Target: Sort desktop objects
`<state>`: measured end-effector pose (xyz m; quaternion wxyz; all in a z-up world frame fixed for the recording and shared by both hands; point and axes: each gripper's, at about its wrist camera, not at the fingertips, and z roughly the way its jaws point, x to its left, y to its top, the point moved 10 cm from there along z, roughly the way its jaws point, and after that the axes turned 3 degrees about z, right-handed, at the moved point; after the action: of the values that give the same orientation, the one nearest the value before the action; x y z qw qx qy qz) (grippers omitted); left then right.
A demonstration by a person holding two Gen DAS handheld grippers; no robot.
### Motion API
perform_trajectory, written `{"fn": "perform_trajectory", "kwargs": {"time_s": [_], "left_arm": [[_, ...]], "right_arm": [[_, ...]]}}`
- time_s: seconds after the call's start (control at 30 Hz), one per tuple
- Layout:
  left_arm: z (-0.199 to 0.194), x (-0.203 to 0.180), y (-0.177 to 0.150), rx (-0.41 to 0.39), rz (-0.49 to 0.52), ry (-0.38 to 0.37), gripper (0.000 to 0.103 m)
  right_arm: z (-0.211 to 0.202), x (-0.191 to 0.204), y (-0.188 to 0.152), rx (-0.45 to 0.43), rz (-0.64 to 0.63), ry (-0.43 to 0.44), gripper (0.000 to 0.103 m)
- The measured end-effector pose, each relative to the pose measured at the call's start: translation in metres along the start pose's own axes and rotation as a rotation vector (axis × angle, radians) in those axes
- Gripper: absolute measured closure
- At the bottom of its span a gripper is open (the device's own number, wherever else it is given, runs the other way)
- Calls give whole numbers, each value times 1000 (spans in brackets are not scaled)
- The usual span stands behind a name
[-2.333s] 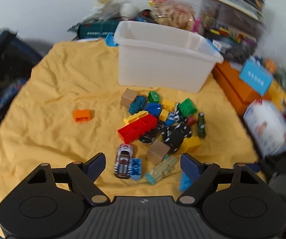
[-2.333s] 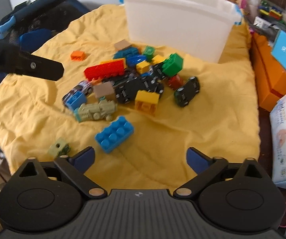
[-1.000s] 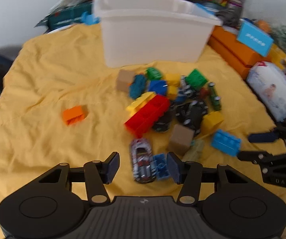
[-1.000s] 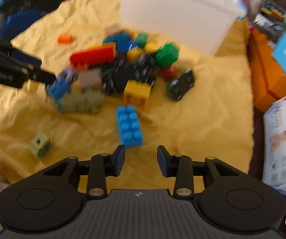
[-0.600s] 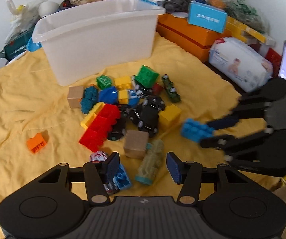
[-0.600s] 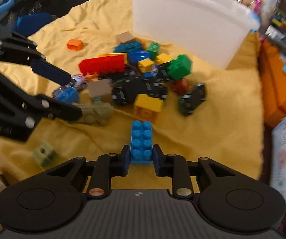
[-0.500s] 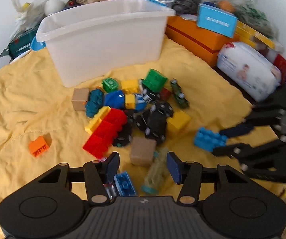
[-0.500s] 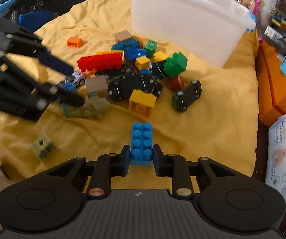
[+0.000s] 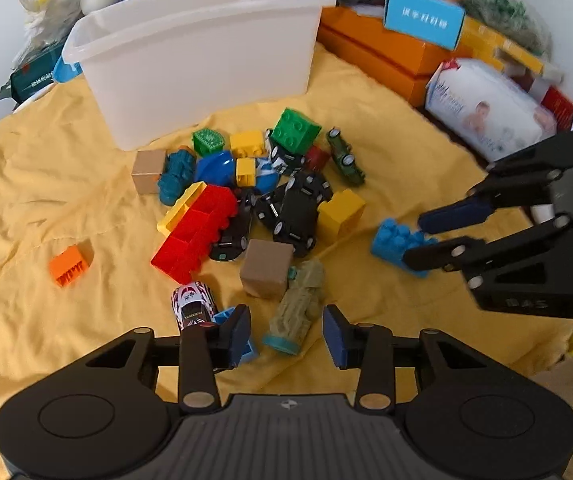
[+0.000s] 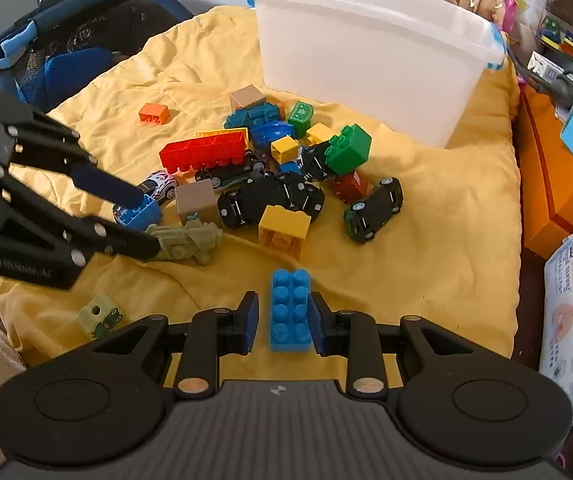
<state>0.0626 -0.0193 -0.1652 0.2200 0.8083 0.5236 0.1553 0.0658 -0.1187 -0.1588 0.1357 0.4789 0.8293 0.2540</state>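
1. The right hand-held gripper [image 10: 282, 322] points down at a blue studded brick [image 10: 290, 310] lying on the yellow cloth [image 10: 426, 232]. Its jaws are opening: the right pad touches the brick's side, while a gap shows between the left pad and the brick.
2. The left hand-held gripper [image 9: 286, 330] hangs over the near edge of the toy pile, its jaws closing. An olive-green toy train [image 9: 298, 308] lies between the fingers, and neither pad presses on it.
3. A small blue brick [image 9: 246, 346] sits against the outer side of the left finger, beside a white racing car [image 9: 192, 306].
4. The main pile of bricks and black toy cars [image 9: 298, 212] lies in the middle of the cloth, with a red long brick [image 9: 194, 236] on its left side.
5. An orange brick [image 9: 69, 265] lies alone, well apart to the left.
6. A white plastic bin [image 9: 202, 60] stands behind the pile.
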Motion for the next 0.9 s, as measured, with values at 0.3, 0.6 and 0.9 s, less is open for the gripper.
{"fn": "perform_trajectory", "kwargs": {"time_s": [0.3, 0.6, 0.9], "left_arm": [[-37, -7, -12, -17, -51, -79, 57], [-28, -34, -55, 148, -73, -158, 57], [-14, -1, -42, 100, 14, 27, 84]], "right_arm": [[-19, 3, 3, -53, -22, 31, 72], [-15, 16, -16, 1, -32, 85, 72], [-16, 26, -15, -7, -77, 76, 72]]}}
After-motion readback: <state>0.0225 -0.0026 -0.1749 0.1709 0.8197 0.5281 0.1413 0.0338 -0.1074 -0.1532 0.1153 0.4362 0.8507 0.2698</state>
